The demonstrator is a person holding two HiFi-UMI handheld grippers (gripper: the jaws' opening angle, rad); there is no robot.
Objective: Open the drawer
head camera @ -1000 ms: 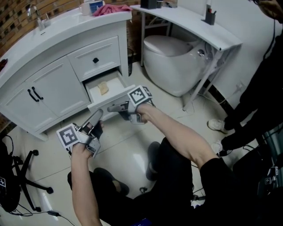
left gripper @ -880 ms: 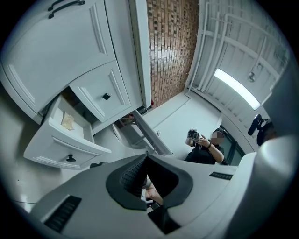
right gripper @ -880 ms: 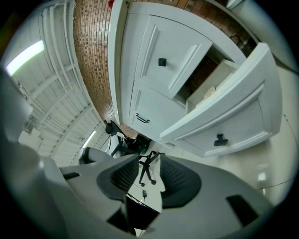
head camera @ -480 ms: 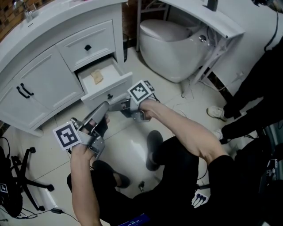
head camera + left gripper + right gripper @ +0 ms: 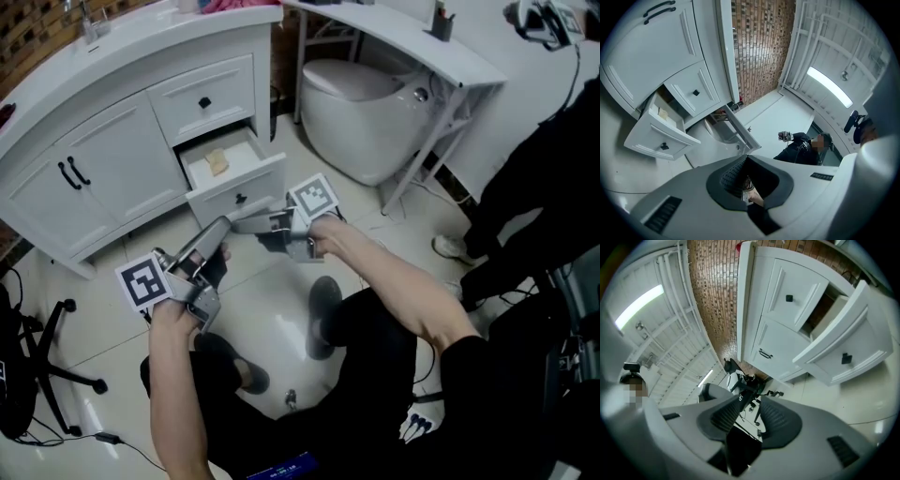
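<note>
The drawer [image 5: 239, 184] stands pulled out at the lower right corner of the white cabinet [image 5: 112, 155]. Its back is cut off under the drawer above [image 5: 204, 101], and the pale lump [image 5: 217, 162] inside is too small to name. Both tongs hang over the floor [image 5: 272, 314] just before its front, and from the head view their tips run together: left gripper [image 5: 214, 232] released, jaws apart and empty; right gripper [image 5: 246, 224] released too, gripping nothing.

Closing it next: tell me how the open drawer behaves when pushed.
The drawer probably slides straight back, since it sits level in the cabinet. Likely light: only a small tan block shows inside; that may shift.
</note>
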